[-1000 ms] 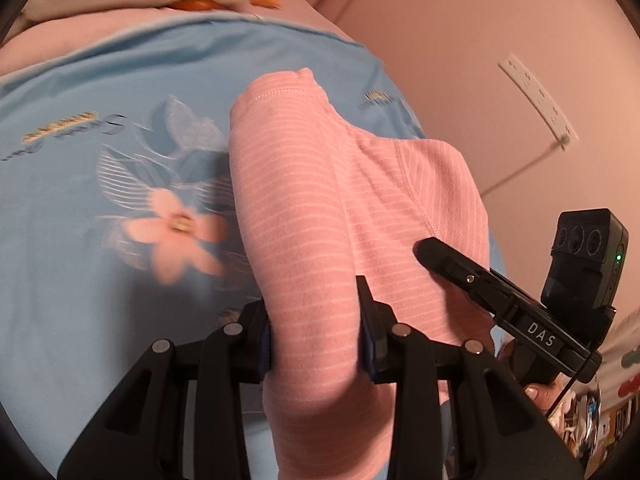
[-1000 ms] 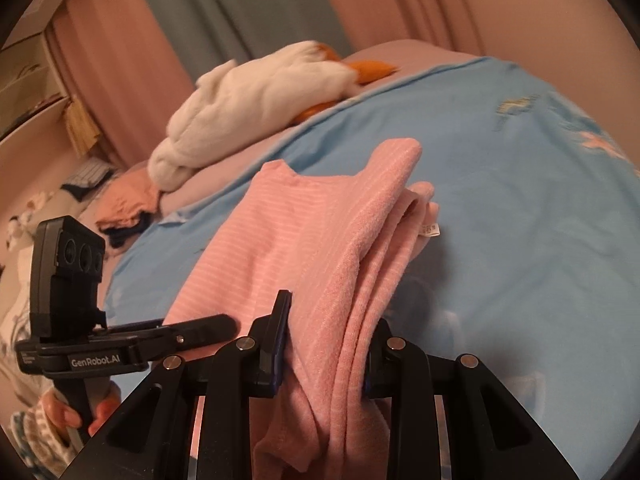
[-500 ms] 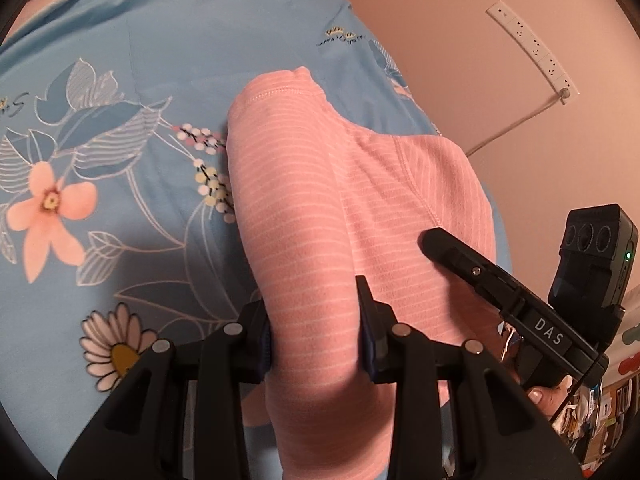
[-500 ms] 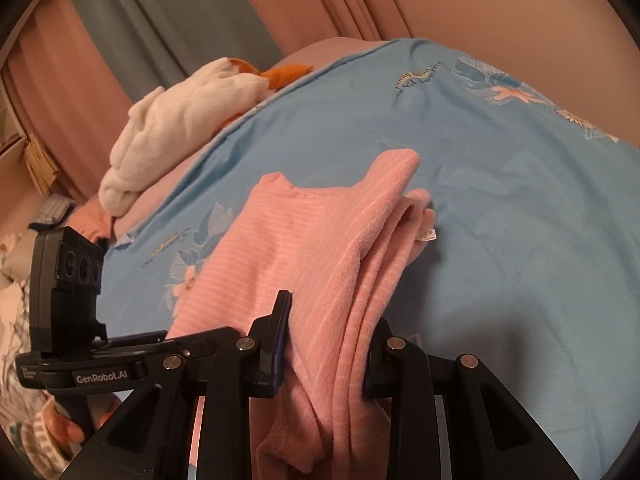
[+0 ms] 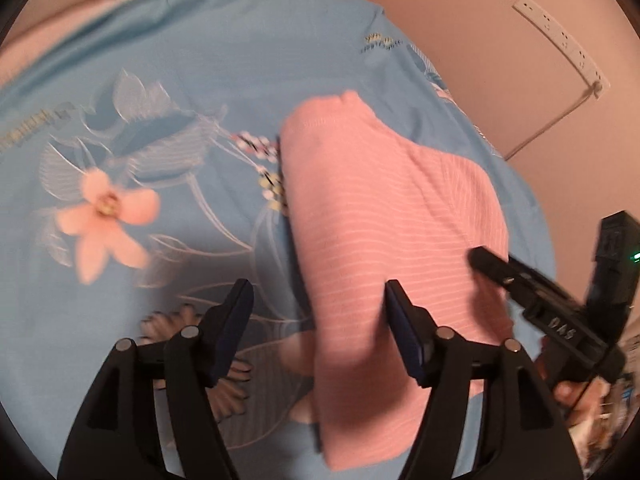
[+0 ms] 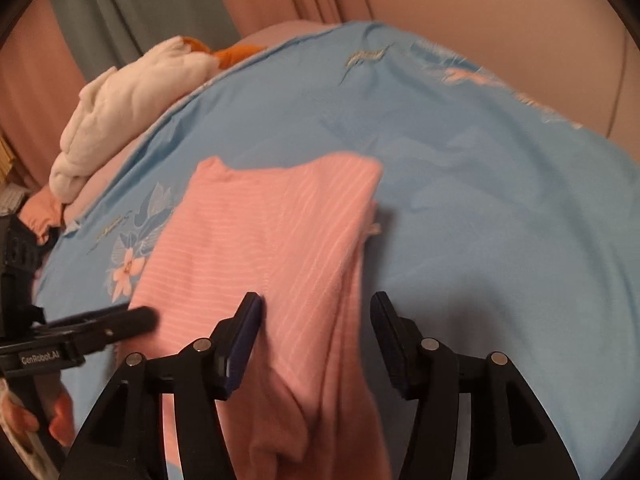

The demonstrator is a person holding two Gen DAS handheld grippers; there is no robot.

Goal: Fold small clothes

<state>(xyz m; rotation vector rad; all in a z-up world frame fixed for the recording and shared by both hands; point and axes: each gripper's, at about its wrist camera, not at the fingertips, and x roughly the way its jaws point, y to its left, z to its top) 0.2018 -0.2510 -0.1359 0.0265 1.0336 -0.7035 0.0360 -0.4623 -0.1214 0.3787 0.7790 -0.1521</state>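
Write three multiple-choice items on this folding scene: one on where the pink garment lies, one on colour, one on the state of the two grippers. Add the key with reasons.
1. Where does the pink striped garment lie?
A. on the blue floral sheet
B. on the white bundle
C. on the floor

2. What colour are the garment's thin stripes?
A. black
B. white
C. green

3. How do the left gripper and right gripper stand?
A. both shut on the garment
B. only the left is open
C. both open

Key: 1 A, blue sheet shows on all sides of it; 2 B, pale lines cross the pink knit; 3 C, each pair of fingers stands wide apart over the cloth.
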